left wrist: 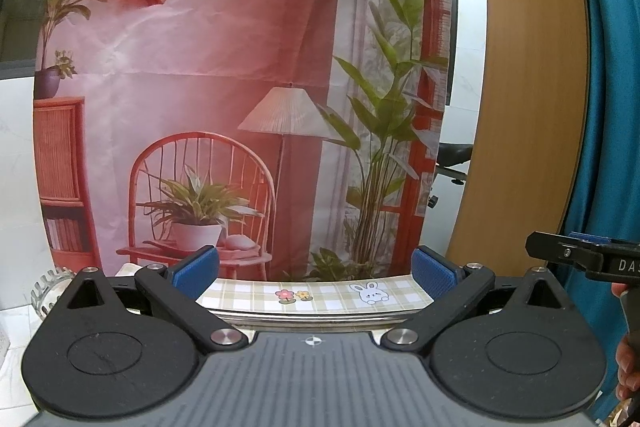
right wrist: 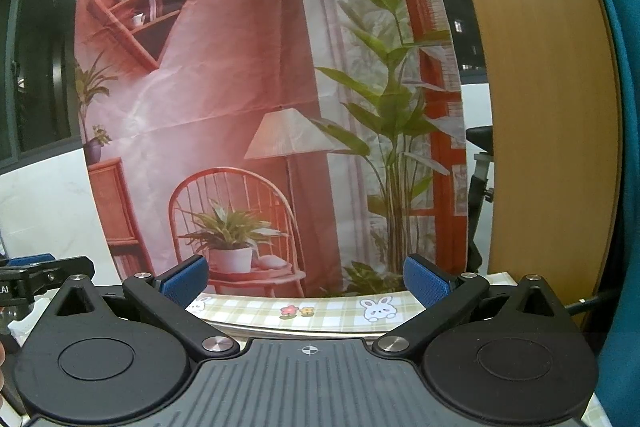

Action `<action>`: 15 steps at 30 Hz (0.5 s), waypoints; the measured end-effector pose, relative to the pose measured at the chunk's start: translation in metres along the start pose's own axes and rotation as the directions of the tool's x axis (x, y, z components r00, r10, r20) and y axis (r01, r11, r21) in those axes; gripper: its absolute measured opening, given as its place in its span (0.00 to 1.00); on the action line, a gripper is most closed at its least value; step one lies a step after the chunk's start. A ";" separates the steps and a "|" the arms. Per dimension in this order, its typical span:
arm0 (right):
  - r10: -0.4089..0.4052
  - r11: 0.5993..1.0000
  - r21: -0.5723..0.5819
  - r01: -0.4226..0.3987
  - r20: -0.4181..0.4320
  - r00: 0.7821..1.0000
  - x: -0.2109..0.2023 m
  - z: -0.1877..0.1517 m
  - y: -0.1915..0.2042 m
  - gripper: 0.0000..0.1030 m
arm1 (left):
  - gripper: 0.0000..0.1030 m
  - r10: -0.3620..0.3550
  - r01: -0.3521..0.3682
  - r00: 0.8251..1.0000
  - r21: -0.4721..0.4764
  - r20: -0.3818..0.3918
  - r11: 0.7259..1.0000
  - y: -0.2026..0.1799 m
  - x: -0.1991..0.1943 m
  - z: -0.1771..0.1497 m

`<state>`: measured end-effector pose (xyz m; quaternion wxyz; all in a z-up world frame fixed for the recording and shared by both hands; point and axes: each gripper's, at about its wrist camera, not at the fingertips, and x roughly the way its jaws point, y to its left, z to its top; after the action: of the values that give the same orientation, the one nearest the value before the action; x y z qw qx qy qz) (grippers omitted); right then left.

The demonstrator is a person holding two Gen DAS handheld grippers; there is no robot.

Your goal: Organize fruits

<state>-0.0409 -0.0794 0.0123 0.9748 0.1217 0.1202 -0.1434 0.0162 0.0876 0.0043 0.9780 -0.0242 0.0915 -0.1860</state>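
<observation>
While you hold both tools level, your left gripper (left wrist: 316, 271) gapes apart, empty | right gripper (right wrist: 306, 277) likewise apart, empty | checked tablecloth (left wrist: 328, 297) ahead, printed backdrop (left wrist: 240, 67) behind | no fruit visible.

Left gripper (left wrist: 316, 273): black linkage arms, silver pivot screws, round black discs, ribbed grey body with a small crosshair mark, and blue textured pads (left wrist: 196, 271). Right gripper (right wrist: 306, 281) is built the same, blue pads (right wrist: 425, 285) too. At the left view's edge, white lettering "DA".
</observation>
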 end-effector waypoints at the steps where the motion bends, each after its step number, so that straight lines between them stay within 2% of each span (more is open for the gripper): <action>1: 0.001 1.000 0.000 -0.001 -0.001 1.000 0.000 0.000 0.000 1.00 | 1.00 0.000 0.000 1.000 0.001 0.001 1.000 0.000 0.000 0.000; 15: -0.009 1.000 -0.001 0.009 -0.004 1.000 -0.003 -0.002 -0.004 1.00 | 1.00 0.002 -0.002 1.000 0.012 0.003 1.000 -0.002 -0.001 0.000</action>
<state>-0.0450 -0.0818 0.0100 0.9740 0.1210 0.1226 -0.1473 0.0148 0.0859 0.0044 0.9784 -0.0186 0.0890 -0.1857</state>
